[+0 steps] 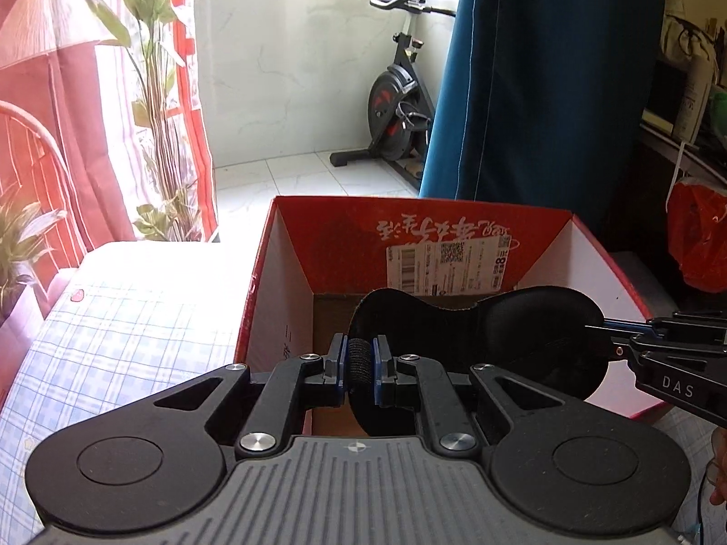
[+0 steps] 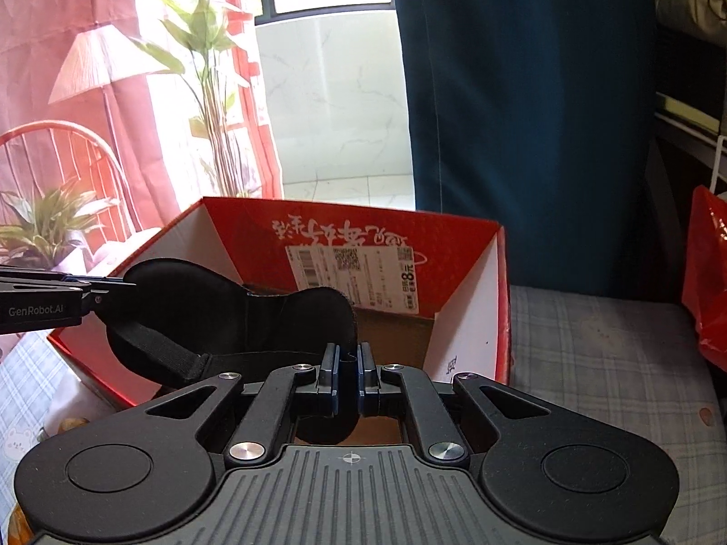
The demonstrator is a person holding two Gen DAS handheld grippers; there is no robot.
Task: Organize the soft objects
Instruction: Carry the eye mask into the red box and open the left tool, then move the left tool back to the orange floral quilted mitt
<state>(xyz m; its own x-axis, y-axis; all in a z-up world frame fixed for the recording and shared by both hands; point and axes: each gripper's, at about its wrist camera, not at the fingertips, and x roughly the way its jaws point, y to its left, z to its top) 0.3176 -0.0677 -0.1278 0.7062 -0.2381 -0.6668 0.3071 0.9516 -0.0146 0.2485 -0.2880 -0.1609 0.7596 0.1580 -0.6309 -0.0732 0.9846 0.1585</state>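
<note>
- The black eye mask is the soft thing here. It hangs in the air over the open red box, held at both ends.
- The left gripper has its jaws pinching one end of the mask, where the strap rolls up thick.
- The right gripper has its jaws pinching the other end. The gap between them is thin, with black cloth squeezed inside.
- Each gripper shows up from the side in the other camera, poking in to grab its end.
- I think two holds are used so the floppy mask stays stretched out flat and does not fold or droop.
- The strap dangles loose under the mask, down toward the box.
- The mask sits right above the box hole, so it looks ready to go down inside. The brown bottom of the box looks bare in the part I can see.
- The box has a white sticker on its far inside wall.
- The box stands on a checked cloth; I cannot tell if a bed or a table is under it.
- Farther off are a blue curtain, a red curtain, green plants and an exercise bike.
- Next, I guess both jaws should lower and let go together, so the mask lands flat.
</note>
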